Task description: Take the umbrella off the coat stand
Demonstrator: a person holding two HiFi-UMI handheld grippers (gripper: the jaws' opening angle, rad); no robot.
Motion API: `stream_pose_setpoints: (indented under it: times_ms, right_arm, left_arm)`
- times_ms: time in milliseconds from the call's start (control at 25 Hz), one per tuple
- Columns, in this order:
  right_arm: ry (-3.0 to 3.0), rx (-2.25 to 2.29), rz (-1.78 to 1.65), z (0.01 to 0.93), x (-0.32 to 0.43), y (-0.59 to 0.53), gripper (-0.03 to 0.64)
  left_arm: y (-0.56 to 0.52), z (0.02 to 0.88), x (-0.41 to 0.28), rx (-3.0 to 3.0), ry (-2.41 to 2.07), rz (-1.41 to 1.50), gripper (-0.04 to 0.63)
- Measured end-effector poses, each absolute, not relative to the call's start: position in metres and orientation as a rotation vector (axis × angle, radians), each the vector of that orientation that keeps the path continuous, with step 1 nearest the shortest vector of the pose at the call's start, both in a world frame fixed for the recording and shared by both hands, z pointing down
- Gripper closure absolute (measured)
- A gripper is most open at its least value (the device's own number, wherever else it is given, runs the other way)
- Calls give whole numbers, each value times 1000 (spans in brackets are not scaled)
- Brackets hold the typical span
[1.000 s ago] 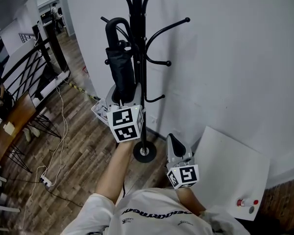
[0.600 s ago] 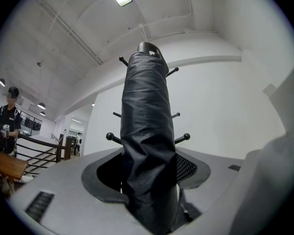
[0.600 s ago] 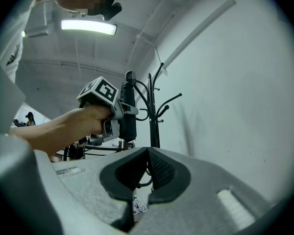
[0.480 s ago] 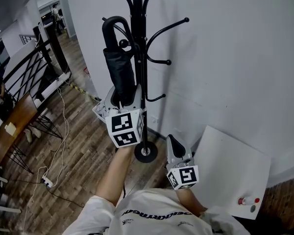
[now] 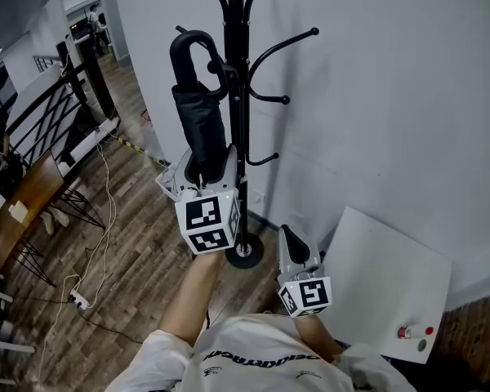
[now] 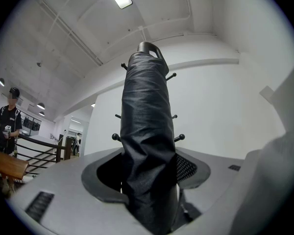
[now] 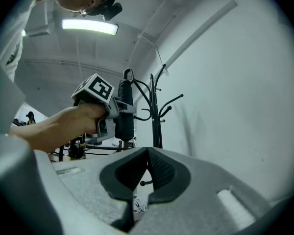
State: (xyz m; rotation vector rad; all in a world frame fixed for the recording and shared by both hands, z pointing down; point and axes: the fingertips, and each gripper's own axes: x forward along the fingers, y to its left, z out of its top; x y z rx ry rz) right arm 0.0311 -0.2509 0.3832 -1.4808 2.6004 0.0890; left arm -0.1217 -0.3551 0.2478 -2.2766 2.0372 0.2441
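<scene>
- Compared with one second earlier, the left gripper (image 5: 206, 163) and its marker cube sit slightly lower in the head view. The umbrella (image 5: 202, 125) stays upright, its crook close against the coat stand (image 5: 237, 23).
- The left jaws grasp the umbrella's folded black canopy near its lower end.
- The right gripper (image 5: 292, 239) is near the stand's base, its jaws clenched together on nothing.
- Only the left gripper view shows a person (image 6: 9, 116) at a railing.
- Only the right gripper view shows the hand (image 7: 68, 124) gripping the left gripper.
</scene>
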Motion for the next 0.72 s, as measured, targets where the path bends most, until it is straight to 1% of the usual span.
stream_pose_setpoints:
  times_ms: [240, 440, 720]
  right_arm:
    - [2602, -1488, 94, 377, 32, -247, 623]
    - [2600, -1498, 96, 394, 18, -224, 623]
    - [2588, -1515, 95, 397, 22, -220, 623]
  left_arm:
    - [-344, 247, -120, -2291, 2030, 249, 334]
    - [-314, 272, -132, -2307, 2019, 246, 334]
    - [-302, 294, -124, -2342, 1997, 224, 334]
